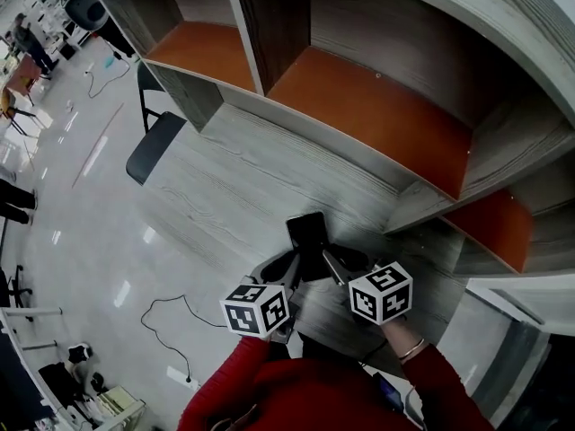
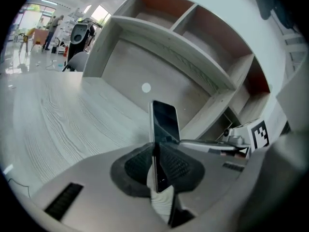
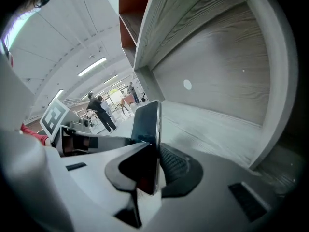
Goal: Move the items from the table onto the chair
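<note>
Over table (image 1: 216, 173), well apart from chair (image 1: 154, 146): phone (image 1: 307, 232), lower end clamped by both left gripper (image 2: 155, 166) and right gripper (image 3: 155, 162). Likely stiff, light, slick, breakable glass; best pinched gently across flat faces.

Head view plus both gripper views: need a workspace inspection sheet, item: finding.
surface: grey wood-grain table, bare where it shows.
job's things: one dark phone, held on edge between the two grippers; black chair stands at the table's far left end.
clutter: nothing seen.
grippers: left gripper and right gripper are both clamped on the phone, pads pressing its faces.
cables: thin dark cable loops across the floor left of the person.
surroundings: shelf unit with orange compartment floors, empty where visible, behind the table; people far off across the hall.
</note>
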Demonstrator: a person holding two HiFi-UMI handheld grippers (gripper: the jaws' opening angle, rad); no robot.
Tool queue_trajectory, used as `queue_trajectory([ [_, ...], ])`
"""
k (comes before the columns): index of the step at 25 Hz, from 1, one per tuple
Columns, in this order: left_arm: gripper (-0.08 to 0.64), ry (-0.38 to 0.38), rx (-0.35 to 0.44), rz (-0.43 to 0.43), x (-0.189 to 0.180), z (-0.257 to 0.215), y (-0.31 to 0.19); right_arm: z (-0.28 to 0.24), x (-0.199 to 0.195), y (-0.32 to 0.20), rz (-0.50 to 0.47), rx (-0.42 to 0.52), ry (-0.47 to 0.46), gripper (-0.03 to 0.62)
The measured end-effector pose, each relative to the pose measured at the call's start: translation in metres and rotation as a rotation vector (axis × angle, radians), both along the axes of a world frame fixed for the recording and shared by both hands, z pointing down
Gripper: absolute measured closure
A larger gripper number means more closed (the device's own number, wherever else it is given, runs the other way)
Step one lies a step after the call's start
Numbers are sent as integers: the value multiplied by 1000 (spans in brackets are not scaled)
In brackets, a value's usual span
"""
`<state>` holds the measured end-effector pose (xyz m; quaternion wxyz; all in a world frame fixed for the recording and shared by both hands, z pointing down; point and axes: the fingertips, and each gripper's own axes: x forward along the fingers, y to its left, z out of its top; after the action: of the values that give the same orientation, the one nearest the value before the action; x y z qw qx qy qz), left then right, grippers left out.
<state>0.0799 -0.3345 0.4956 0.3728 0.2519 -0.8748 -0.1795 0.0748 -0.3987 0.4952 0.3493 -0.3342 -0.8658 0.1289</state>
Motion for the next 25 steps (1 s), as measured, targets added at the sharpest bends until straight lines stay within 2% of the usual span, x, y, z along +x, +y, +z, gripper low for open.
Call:
queue_trajectory([
  [7,505,-81,-8,-44,-6,-24,22,-20,-6,21,-16,-21,-66,518],
  [14,506,-145,-24,-98,-11,-45,59,-42,-15,58,-91,-16,-138,518],
  [25,505,-242,18,-175,-28,-90,181,-92,-37,182,-166,32,-239,518],
])
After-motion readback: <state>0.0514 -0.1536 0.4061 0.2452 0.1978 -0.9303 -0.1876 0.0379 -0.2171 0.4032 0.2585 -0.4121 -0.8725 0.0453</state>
